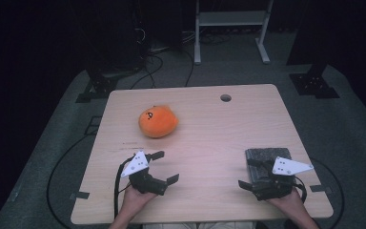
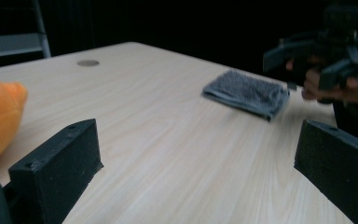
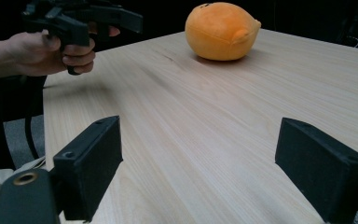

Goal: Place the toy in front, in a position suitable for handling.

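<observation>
Left gripper (image 1: 164, 167) is held open near the table's (image 1: 209, 124) front edge, nothing gripped; right gripper (image 1: 251, 172) likewise open, beside the grey cloth (image 1: 259, 157). Orange plush (image 1: 157, 121) lies left of centre, well apart. Judged light, soft, squashy; best pinched across its middle. Its face marking cannot be made out.

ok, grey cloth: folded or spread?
Folded. The grey cloth lies as a compact, thick rectangle with layered edges, flat on the table.
</observation>
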The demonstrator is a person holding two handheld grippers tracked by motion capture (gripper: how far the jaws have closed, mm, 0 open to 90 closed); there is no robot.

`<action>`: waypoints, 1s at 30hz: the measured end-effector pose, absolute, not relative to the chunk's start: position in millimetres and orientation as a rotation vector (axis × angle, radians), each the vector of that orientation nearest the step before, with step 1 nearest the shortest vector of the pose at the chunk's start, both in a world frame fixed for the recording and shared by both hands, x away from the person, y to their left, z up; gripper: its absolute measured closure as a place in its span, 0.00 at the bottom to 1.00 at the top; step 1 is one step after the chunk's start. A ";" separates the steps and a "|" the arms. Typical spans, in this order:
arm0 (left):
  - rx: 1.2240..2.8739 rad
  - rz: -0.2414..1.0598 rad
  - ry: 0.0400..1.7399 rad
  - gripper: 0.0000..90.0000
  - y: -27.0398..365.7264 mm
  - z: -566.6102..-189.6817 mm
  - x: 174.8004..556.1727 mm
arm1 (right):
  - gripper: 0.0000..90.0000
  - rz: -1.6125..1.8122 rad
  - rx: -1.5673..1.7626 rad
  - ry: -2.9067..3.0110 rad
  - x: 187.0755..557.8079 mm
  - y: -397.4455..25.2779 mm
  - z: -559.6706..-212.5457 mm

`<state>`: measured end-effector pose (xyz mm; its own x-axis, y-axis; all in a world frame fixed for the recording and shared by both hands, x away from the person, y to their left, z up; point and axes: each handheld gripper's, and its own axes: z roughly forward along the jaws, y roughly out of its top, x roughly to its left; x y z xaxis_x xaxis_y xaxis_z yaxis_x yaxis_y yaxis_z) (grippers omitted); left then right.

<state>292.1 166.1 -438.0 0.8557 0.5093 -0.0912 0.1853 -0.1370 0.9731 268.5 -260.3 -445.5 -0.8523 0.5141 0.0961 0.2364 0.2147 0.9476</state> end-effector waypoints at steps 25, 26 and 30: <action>1.681 0.652 0.565 0.00 207.2 -364.3 380.1 | 0.15 1.694 0.723 2.247 274.1 -264.3 -444.3; 1.688 0.676 0.562 0.00 207.6 -363.7 385.5 | 0.15 1.694 0.720 2.247 274.3 -264.0 -444.3; 1.696 0.648 0.593 0.00 209.5 -365.6 403.9 | 0.15 1.696 0.718 2.248 273.6 -264.1 -443.6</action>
<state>403.9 209.5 -365.6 0.7183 0.6872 0.1088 0.0470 -0.2039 0.9779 273.6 -264.1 -443.6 -0.8520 0.5131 0.1040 0.2410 0.2080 0.9480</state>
